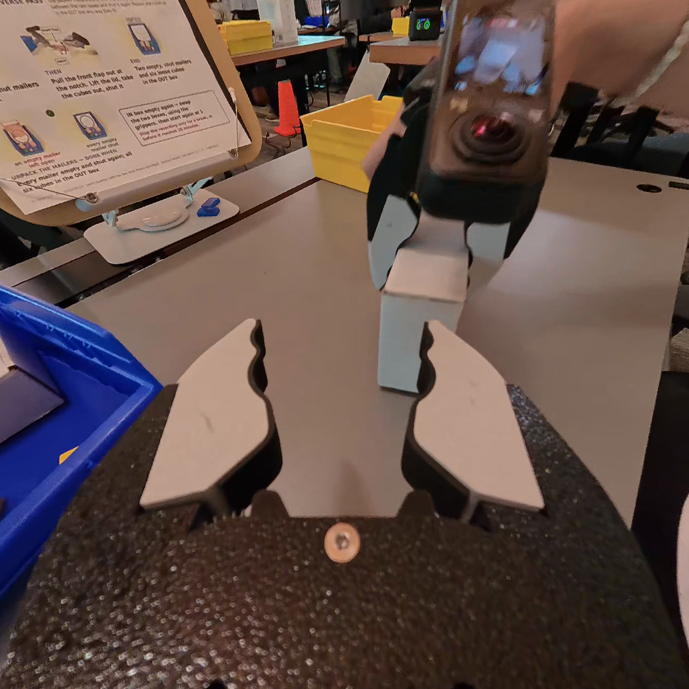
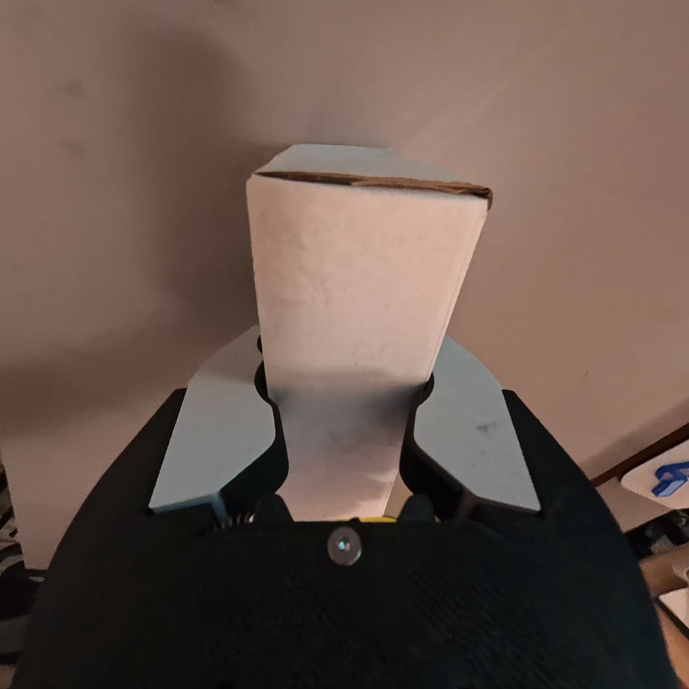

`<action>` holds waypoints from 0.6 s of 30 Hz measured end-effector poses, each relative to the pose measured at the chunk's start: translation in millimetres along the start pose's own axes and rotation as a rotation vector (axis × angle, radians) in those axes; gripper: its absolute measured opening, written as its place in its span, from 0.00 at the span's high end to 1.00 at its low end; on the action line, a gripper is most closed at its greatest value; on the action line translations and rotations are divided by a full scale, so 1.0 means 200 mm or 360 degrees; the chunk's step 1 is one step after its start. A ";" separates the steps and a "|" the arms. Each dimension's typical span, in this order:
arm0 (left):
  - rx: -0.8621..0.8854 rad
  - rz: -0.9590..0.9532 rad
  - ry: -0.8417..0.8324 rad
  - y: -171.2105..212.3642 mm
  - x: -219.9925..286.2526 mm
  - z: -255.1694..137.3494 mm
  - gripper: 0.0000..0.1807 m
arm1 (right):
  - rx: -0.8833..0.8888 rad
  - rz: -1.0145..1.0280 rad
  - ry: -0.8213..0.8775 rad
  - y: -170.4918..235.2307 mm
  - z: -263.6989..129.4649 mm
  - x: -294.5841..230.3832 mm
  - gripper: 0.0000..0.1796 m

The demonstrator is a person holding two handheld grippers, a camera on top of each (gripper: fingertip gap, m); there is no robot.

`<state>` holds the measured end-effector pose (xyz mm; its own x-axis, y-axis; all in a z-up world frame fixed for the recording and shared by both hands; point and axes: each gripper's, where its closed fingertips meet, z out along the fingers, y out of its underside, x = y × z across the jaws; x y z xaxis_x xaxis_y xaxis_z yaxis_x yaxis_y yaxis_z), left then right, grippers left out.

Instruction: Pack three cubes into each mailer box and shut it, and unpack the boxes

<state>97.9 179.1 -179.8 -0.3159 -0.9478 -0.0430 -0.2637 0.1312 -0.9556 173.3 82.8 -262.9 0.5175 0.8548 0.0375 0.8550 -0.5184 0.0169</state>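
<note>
mailer box [image 1: 417, 328] upright on table [image 1: 298, 298], bin [image 1: 93, 391] left

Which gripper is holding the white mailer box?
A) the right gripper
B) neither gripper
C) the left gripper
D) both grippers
A: the right gripper has its fingers closed on the white mailer box, while the left gripper is open with nothing between its fingers.

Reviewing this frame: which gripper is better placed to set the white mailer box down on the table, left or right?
Right, probably. The right gripper already grips the white mailer box between its jaws, holding it upright over the table. The left gripper is open and empty, short of the box.
</note>
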 end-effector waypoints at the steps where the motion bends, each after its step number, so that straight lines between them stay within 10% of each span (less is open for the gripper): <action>1: -0.0012 0.0014 -0.0008 0.01 0.00 0.00 0.57 | 0.0005 0.0027 0.0016 0.01 -0.02 -0.01 0.58; 8: -0.0003 0.0018 0.0034 0.01 0.03 0.01 0.59 | -0.0051 0.0215 0.0347 0.32 -0.35 -0.04 0.59; 18: -0.0068 0.0116 0.0082 0.03 0.11 0.06 0.60 | -0.0307 0.0768 0.0933 1.31 -0.80 -0.07 0.58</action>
<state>100.5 156.0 -189.7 -0.3818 -0.9193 -0.0959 -0.2765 0.2126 -0.9372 384.2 -69.5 -98.5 0.6820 0.4101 0.6055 0.4915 -0.8702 0.0358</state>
